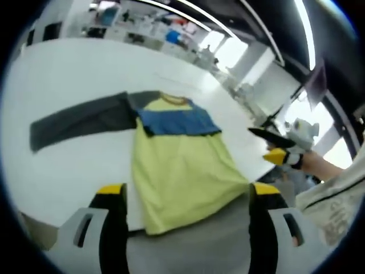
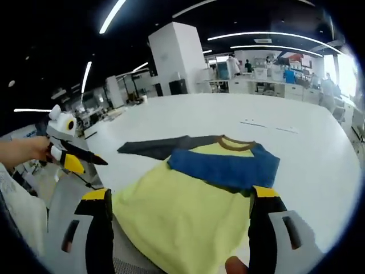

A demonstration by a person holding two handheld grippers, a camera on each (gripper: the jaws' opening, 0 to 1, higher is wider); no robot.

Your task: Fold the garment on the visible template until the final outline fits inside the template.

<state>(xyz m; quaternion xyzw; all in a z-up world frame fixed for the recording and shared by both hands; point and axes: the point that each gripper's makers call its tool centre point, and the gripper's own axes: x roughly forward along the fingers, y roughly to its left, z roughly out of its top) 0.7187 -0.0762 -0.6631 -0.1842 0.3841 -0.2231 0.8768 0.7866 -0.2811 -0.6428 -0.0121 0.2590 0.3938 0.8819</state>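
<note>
Here, jaws wide apart, shirt (image 1: 179, 165) untouched

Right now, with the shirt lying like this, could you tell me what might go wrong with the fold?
1. One grey sleeve lies stretched far out on the table; if left, the outline probably will not fit.
2. The blue folded part lies slanted over the shirt, so further folds may come out crooked.
3. The hem sits near the table edge, between the open left gripper jaws; a pull could drag it off.
</note>
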